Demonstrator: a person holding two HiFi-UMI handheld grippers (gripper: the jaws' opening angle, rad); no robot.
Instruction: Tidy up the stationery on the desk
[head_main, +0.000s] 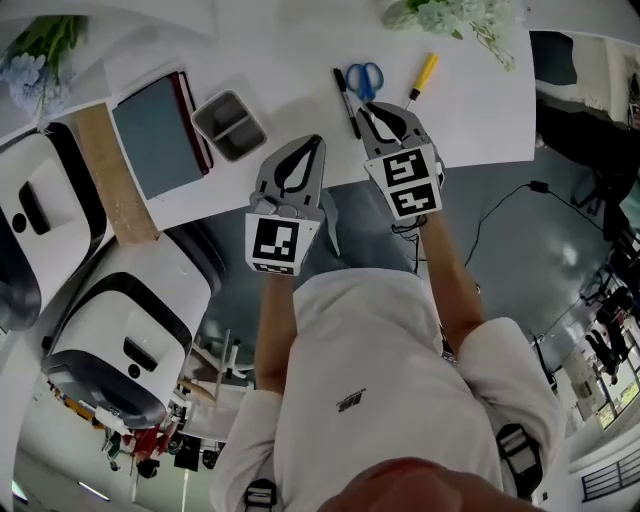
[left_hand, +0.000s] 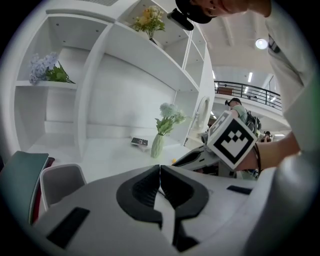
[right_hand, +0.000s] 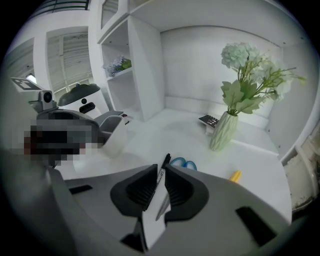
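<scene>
- The black pen (head_main: 345, 100) is slim and dark along its whole length; it lies flat on the white desk (head_main: 250, 50), its long axis running away from the person, just left of the right gripper's tips
- The scissors (head_main: 364, 77) have two bright blue loop handles; they lie just beyond the pen, handles pointing to the back of the desk, blades partly hidden behind the right gripper
- A yellow-handled tool (head_main: 424, 75) lies at a slant to the right of the scissors, its thin dark end nearer the person; whether it is a pen or a knife cannot be told
- The grey tray (head_main: 230, 125) has rounded corners and two compartments; it stands just beside the notebook (head_main: 155, 135), which has a dark teal cover and a dark red edge along the side facing the tray
- The left gripper (head_main: 318, 142) hangs over the desk's near edge, right of the tray; its jaws are pressed together with nothing between them
- The right gripper (head_main: 370, 106) is over the desk by the pen and scissors; its jaws stand a narrow slit apart and clasp nothing; the pen's end shows through that slit, lying on the desk beyond
- A pale green vase (right_hand: 224, 131) of white flowers stands at the back of the desk
</scene>
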